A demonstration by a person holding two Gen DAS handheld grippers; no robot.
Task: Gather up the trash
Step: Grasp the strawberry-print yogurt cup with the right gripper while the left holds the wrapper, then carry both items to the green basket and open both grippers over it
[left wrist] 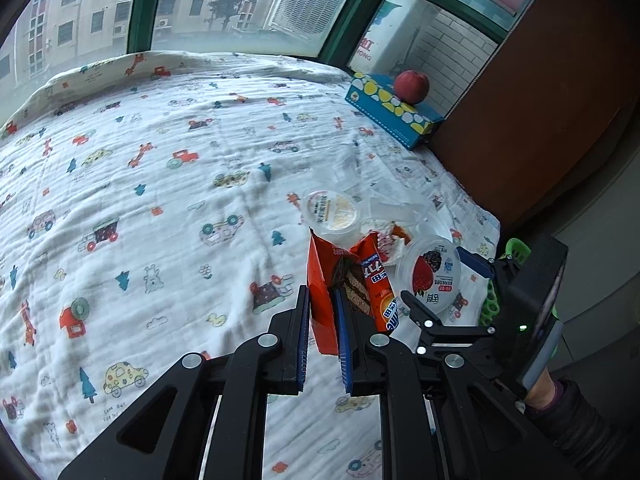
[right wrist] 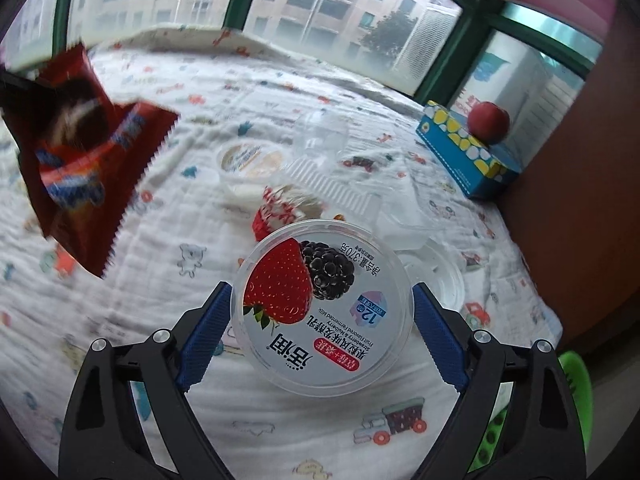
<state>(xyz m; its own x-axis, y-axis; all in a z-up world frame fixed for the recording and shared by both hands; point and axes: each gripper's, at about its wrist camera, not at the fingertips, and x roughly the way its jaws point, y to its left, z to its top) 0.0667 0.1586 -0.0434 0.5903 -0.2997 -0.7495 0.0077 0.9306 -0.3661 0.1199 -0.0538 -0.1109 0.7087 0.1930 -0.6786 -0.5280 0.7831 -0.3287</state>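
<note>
The left gripper [left wrist: 322, 320] is pinching an orange-red snack wrapper [left wrist: 320, 292], its blue pads [left wrist: 305, 332] pressed against the wrapper's lower edge so that the packet stands upright above the bed [left wrist: 160, 200]; in the right wrist view the same wrapper [right wrist: 76, 168] hangs blurred at the upper left, lifted off the printed bedsheet. The right gripper [right wrist: 322, 328] is spread wide, and a round yogurt tub with a strawberry-and-mulberry lid [right wrist: 322, 312] sits between its fingers [right wrist: 204, 340]. The left pad lies right at the tub's rim and the right pad just beside it; whether either pad presses on the tub cannot be told. In the left wrist view this tub [left wrist: 430, 272] shows tilted just to the right of the wrapper, near the bed's right edge, with the right gripper [left wrist: 436, 280] reaching in from the right. Beyond the tub lie a second, pale-lidded cup [right wrist: 250, 160], a crumpled red-and-white wrapper [right wrist: 280, 212] and clear plastic packaging [right wrist: 332, 184], all grouped toward the right side of the bed. At the far right corner stands a blue spotted tissue box [right wrist: 460, 152] with a red apple [right wrist: 489, 122] on top.
</note>
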